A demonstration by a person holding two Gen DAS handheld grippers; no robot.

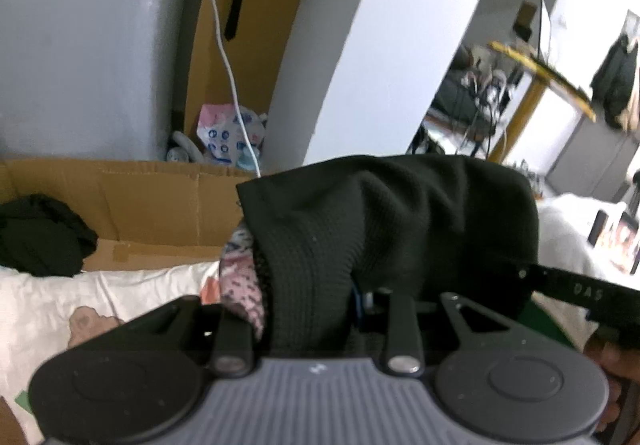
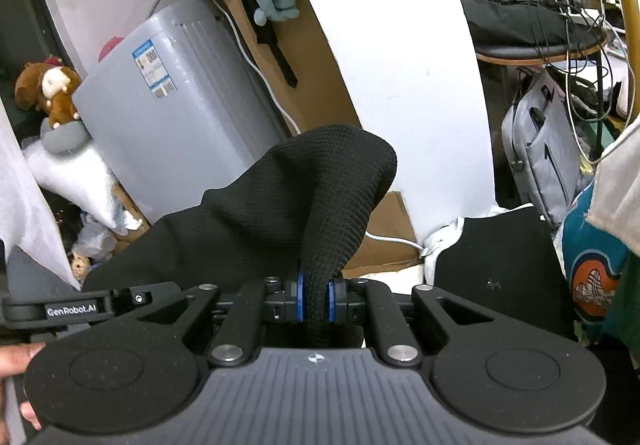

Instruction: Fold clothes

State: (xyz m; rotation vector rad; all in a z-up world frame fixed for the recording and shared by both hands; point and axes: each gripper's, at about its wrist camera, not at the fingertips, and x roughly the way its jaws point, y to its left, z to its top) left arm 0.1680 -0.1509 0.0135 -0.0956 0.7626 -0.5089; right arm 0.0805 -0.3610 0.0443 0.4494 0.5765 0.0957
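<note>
- We saw a grey appliance cabinet [image 2: 172, 109] with a blue-and-white label, standing well beyond and to the left of the right claw [image 2: 316, 303]; in the left wrist view it [image 1: 80, 45] filled the far upper left.
- A white pillar [image 2: 400, 65] rose behind the right claw, straight ahead.
- A brown cardboard box [image 1: 152, 201] lay ahead and to the left of the left claw [image 1: 320, 309], with a dark heap of clothing [image 1: 40, 237] on its left end.
- A white sheet [image 1: 100, 297] spread below the box, just left of the left claw.
- The black knitted garment [image 2: 288, 205] was held up in the air: a rolled fold of it ran down between the right claw's blue pads [image 2: 299, 297], which were closed tight against it on both sides.
- In the left wrist view the same garment [image 1: 380, 237] draped over the front of the left claw and hid its fingertips, so we could not tell whether that claw was apart or together.
- A pink patterned cloth [image 1: 244, 281] showed at the garment's left edge, just ahead of the left claw's left finger.
- A grey laptop bag [image 2: 540, 149] leaned far to the right of the right claw.
- A brown plush toy [image 2: 52, 89] sat far to its left.
</note>
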